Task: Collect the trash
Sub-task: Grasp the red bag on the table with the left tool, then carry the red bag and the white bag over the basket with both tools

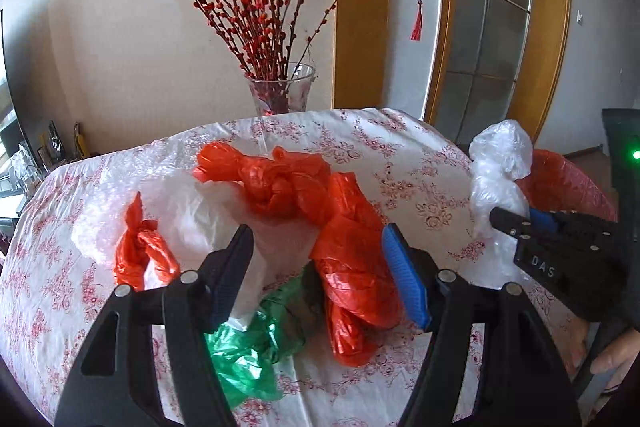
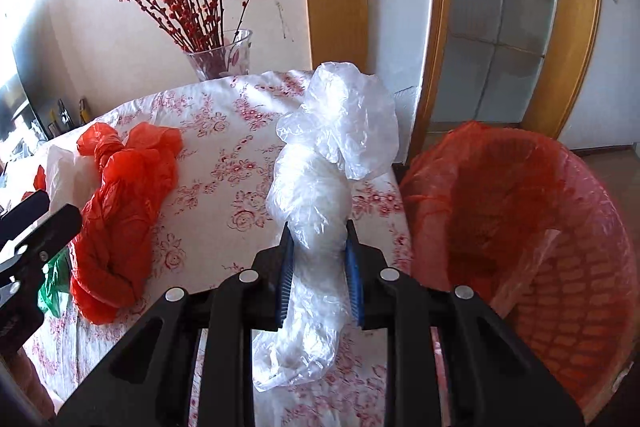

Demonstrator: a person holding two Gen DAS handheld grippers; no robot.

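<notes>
A counter (image 2: 224,155) under a white cloth printed with red flowers stood before a pale wall, a glass vase (image 2: 224,57) of red branches at its far edge and a pink basket (image 2: 568,291) lined with a red bag just off its right side. Your right gripper (image 2: 320,267) pinched a knotted clear plastic bag (image 2: 332,155) at its waist, the blue pads sunk into the film and both ends hanging free. You needed to keep that squeeze firm, since thin film slips, and carry the bundle across the basket rim, letting go only once the dangling tail was inside; I judged a low tail could snag the liner and drag it loose. Your left gripper (image 1: 320,267) stood spread and empty over the remaining litter: a large orange bag (image 1: 352,267), a small knotted orange one (image 1: 140,251), a white bag (image 1: 200,215) and a green bag (image 1: 248,347). Of those 4, the big orange bag lay nearest its pads, so you would have done well to settle on its thick twisted middle rather than a loose edge.
</notes>
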